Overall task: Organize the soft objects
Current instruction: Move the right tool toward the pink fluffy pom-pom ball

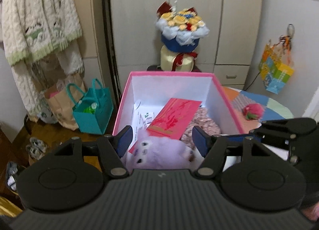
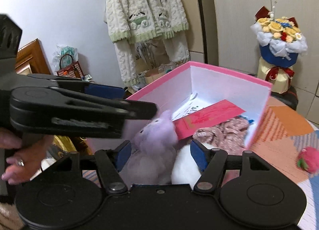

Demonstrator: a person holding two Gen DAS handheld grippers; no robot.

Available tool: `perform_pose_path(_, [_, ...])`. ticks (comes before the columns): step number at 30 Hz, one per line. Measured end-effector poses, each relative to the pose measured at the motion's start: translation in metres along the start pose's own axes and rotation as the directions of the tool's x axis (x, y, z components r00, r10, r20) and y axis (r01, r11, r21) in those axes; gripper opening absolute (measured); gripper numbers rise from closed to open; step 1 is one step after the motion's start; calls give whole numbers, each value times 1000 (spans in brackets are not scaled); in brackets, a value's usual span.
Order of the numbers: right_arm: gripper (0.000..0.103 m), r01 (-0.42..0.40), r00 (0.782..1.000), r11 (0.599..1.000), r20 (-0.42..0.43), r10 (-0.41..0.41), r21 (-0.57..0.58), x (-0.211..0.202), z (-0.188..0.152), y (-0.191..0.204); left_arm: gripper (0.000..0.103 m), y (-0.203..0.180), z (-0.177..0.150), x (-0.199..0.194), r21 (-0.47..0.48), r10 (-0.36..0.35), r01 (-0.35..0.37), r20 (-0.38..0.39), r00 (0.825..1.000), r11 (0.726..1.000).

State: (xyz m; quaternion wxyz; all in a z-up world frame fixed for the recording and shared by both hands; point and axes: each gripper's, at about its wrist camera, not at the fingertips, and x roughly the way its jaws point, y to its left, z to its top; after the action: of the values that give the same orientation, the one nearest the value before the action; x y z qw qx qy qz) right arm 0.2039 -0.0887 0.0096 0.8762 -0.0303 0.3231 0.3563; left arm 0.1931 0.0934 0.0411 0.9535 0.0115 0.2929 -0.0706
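Patchwork tabletop [image 2: 283, 122] bore pink box [image 1: 171, 74]; purple plush [image 1: 159, 154] sat btwn left gripper [image 1: 162, 140] fingers, spread, no contact. Right gripper [image 2: 160, 153] also spread wide.

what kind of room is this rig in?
Most likely a bedroom or living space in a home. A knit cardigan hangs on a rack beside a tall wardrobe, and a flower bouquet stands behind the pink box holding the purple plush toy.

Lilac plush toy [image 1: 159, 150]; pink box [image 1: 171, 73], white inside; red envelope [image 1: 175, 118]
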Motion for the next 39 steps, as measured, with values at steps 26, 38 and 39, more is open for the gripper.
perform_pose_path(26, [77, 82, 982, 949, 138, -129, 306, -179, -61, -124, 77, -145, -33, -65, 238, -285, 259, 84, 955, 936])
perform_pose_path(38, [77, 49, 997, 915, 38, -70, 400, -116, -52, -219, 77, -225, -30, 47, 200, -293, 289, -11, 956, 936])
perform_pose_path(39, [77, 45, 998, 912, 28, -61, 408, -110, -50, -228, 77, -229, -27, 55, 193, -279, 276, -12, 960, 942])
